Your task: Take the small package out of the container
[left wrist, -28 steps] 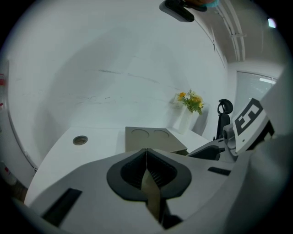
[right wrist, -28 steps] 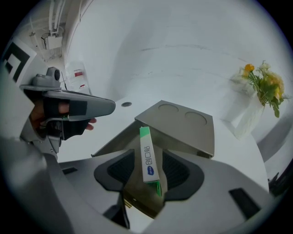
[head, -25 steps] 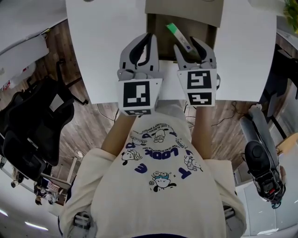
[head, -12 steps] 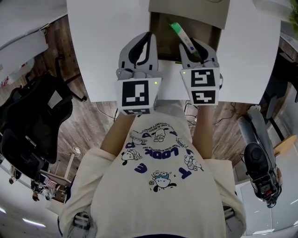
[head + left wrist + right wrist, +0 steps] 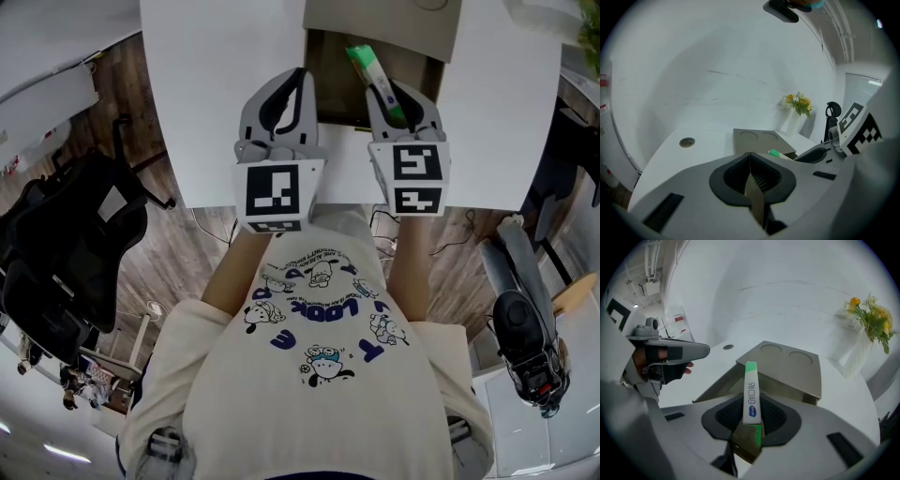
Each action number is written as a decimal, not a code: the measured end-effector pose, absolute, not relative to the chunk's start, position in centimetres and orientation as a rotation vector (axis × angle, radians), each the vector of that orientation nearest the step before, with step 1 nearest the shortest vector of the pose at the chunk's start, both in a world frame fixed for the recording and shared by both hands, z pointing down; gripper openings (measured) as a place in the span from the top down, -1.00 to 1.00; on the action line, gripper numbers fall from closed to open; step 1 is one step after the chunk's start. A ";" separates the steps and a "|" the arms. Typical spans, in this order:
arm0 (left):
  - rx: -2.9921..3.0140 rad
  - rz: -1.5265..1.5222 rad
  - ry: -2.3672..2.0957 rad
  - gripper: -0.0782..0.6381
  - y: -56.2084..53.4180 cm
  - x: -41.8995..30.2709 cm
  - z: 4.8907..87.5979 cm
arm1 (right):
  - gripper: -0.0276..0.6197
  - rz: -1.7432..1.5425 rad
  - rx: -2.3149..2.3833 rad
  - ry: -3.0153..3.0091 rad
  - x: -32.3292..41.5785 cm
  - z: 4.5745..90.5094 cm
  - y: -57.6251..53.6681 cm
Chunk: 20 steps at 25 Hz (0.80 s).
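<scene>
Green-white package [image 5: 751, 390] between closing jaws of right gripper [image 5: 750, 420]

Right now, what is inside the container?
Over its opening, the small package stands between the right claw's closing jaws. The visible floor of the container looks bare; the lid covers the rest.

Person wears a cream short-sleeve T-shirt [image 5: 319, 394], loose fit. Chest print [image 5: 319, 309]: navy block letters ringed by small black-and-white cartoon dogs, one in a blue cap. Wide sleeves [image 5: 192, 337]. Left hand [image 5: 661, 365] has a dark glove, fingertips bare.
</scene>
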<state>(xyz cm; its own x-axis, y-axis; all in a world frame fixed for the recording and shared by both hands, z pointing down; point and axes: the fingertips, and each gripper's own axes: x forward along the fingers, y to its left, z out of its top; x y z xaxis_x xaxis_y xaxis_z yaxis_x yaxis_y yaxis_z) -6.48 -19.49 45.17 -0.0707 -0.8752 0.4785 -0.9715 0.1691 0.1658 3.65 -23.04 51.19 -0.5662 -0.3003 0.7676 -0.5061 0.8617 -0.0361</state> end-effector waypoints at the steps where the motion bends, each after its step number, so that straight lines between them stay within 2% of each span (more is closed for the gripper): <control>1: 1.745 0.266 -1.983 0.74 -19.5 -6.6 44.9 | 0.56 0.324 0.593 -2.217 3.6 50.8 -23.1; 20: 1.920 0.167 -2.051 0.74 -18.9 -6.9 36.8 | 0.57 0.301 0.877 -2.356 3.2 42.1 -22.8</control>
